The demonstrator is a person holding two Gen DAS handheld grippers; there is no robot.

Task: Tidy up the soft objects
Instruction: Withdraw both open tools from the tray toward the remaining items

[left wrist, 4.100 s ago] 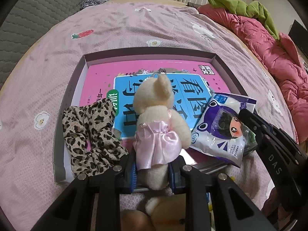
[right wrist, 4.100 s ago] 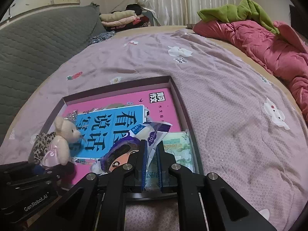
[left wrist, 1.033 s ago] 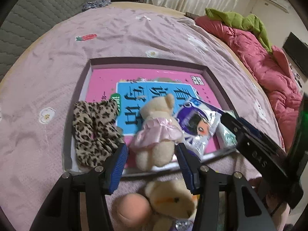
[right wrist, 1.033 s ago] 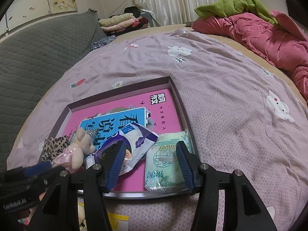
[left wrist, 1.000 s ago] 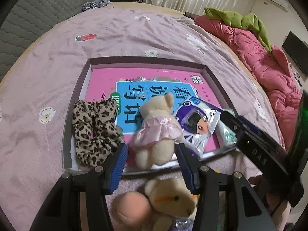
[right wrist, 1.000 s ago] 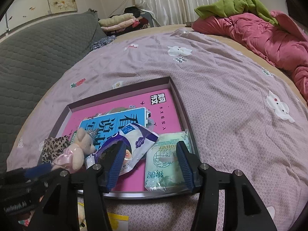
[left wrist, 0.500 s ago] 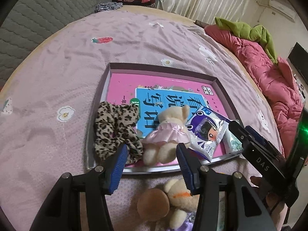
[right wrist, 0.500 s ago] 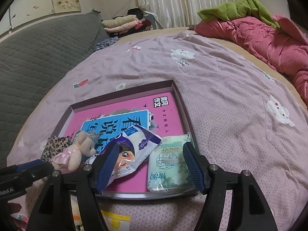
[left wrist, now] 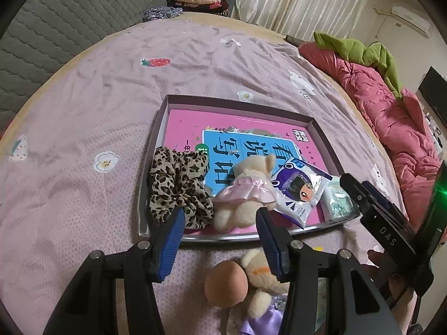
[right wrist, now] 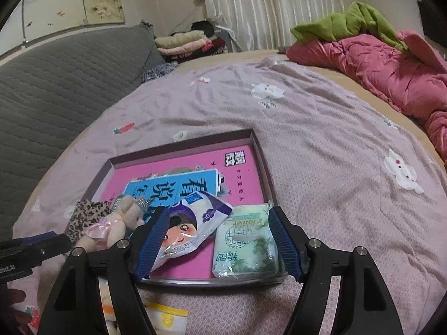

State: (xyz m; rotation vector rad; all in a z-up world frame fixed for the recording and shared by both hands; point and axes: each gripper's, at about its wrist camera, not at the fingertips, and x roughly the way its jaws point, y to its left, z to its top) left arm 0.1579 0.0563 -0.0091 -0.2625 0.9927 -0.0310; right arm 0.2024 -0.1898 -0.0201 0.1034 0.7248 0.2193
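Plush bear (left wrist: 245, 192) lies in tray (left wrist: 156, 139); left gripper (left wrist: 220, 229) open, right gripper (right wrist: 218, 240) opening, both empty; next, near toys.

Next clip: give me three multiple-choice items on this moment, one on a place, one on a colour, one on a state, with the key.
1. Where does the leopard-print scrunchie lie?
A. At the left end of the tray, beside the bear in the pink dress
B. On the red quilt
C. Outside the tray on the sheet

2. What colour is the tissue pack at the tray's right end?
A. Orange
B. Pale green
C. Black

3. How is the right tool?
A. Shut on the tissue pack
B. Shut on the bear
C. Open, gripping nothing

Key: 1 A, the scrunchie sits on the tray's left edge next to the bear. 2 B, its wrapper is pale green with leaf print. 3 C, the jaws are opening, standing wide to either side of the cartoon-face packet and the tissue pack, pressing on neither.
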